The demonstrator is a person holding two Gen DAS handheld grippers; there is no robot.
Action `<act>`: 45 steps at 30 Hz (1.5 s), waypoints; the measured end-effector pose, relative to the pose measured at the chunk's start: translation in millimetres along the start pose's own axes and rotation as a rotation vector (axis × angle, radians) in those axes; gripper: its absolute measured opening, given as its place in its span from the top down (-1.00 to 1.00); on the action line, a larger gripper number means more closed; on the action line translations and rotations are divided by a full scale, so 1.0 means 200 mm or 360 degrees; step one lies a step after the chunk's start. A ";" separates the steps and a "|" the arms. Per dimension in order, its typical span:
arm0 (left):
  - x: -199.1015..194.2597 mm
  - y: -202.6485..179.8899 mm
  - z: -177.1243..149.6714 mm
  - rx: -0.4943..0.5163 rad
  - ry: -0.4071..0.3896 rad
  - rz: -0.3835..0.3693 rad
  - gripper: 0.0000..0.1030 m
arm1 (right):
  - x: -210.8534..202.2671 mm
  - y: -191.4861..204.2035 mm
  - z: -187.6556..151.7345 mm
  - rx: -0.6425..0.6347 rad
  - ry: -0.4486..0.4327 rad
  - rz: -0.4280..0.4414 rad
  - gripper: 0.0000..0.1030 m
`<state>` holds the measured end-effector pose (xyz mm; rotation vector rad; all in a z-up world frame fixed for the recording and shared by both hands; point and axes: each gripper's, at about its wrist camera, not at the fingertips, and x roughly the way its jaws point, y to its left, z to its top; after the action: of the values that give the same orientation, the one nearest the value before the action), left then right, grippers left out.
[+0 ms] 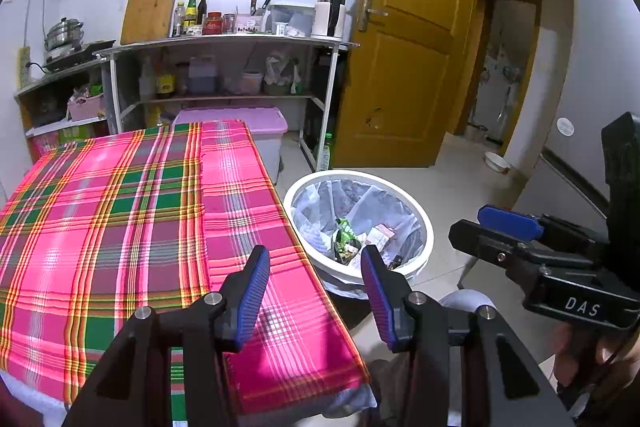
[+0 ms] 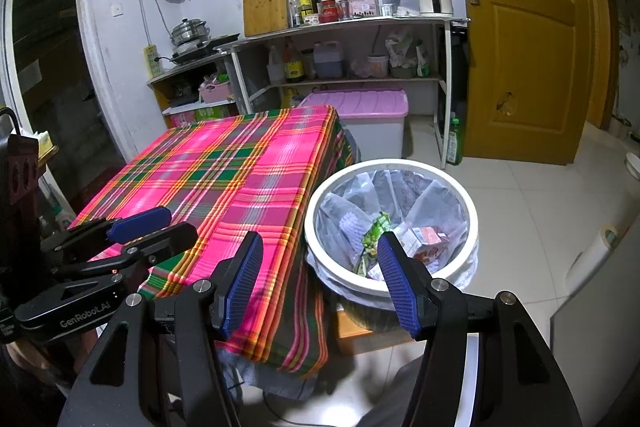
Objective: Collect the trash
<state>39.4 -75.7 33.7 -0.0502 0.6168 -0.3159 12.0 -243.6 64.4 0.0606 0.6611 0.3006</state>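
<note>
A white-rimmed trash bin (image 1: 352, 174) (image 2: 400, 163) with a clear liner stands on the floor against the table's right side. In it lie a green wrapper (image 1: 344, 235) (image 2: 374, 231) and a red-and-white carton (image 2: 424, 239) among other scraps. My left gripper (image 1: 314, 263) is open over the table's right edge, with nothing between its blue pads. My right gripper (image 2: 320, 247) is open too, above the gap between table and bin, and holds nothing. Each gripper shows in the other's view, the right (image 1: 468, 223) and the left (image 2: 180, 223). The pink plaid tablecloth (image 1: 120, 207) (image 2: 224, 179) carries no objects.
Metal shelves (image 1: 224, 41) (image 2: 340, 23) with bottles, a cutting board and a kettle line the back wall. A pink-lidded storage box (image 1: 256, 123) (image 2: 360, 107) sits behind the table. A wooden door (image 1: 408, 47) (image 2: 528, 47) stands open at the right, a green bottle (image 2: 454, 143) beside it.
</note>
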 end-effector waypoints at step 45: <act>-0.02 0.04 -0.02 -0.0010 0.0014 0.0037 0.09 | 0.04 0.01 -0.03 0.0019 0.0029 0.0001 -0.17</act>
<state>37.5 -66.6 31.8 -0.0475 0.6267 -0.2919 14.0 -240.4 55.9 0.0695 0.6808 0.2983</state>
